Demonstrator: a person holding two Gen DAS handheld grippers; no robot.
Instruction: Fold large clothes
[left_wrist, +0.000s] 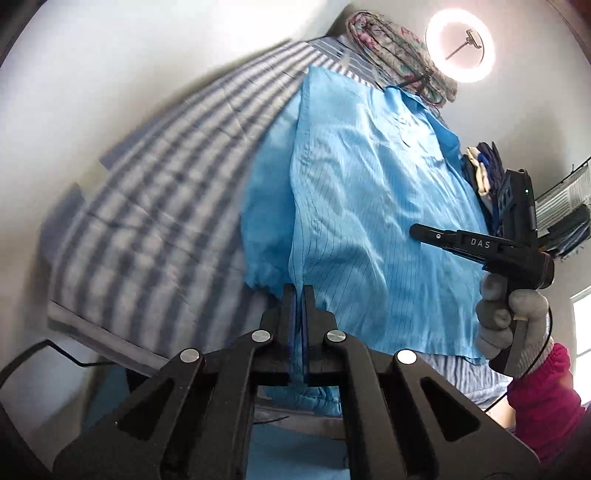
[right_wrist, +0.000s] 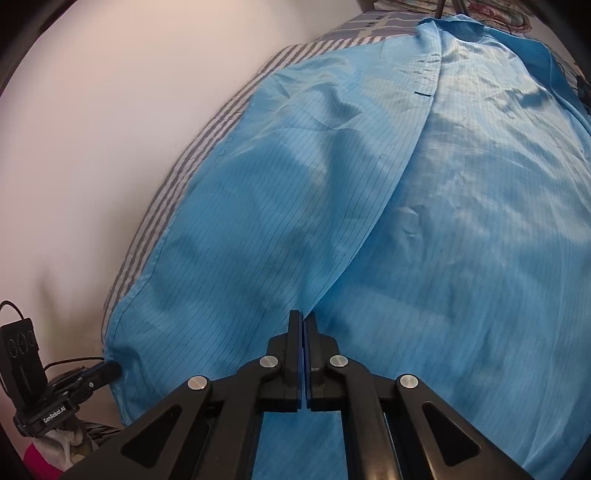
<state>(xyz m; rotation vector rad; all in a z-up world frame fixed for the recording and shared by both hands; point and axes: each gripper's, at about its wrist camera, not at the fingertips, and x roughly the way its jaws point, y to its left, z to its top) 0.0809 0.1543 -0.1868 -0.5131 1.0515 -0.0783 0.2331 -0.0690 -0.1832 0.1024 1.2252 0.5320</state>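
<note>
Blue garment (right_wrist: 369, 221) spread on striped bed (left_wrist: 147, 184), left tool (left_wrist: 298, 291) pinching its hem, right tool (right_wrist: 303, 317) pressed together.

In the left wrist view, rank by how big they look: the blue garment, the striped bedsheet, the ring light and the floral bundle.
1. blue garment and striped bedsheet: too similar to rank
2. floral bundle
3. ring light: only slightly smaller

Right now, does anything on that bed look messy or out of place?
Mostly no. The blue garment lies spread on the striped bedsheet, only wrinkled, with one side folded over. A rumpled floral blanket and a small clothes pile sit loosely at the bed's edges.
</note>
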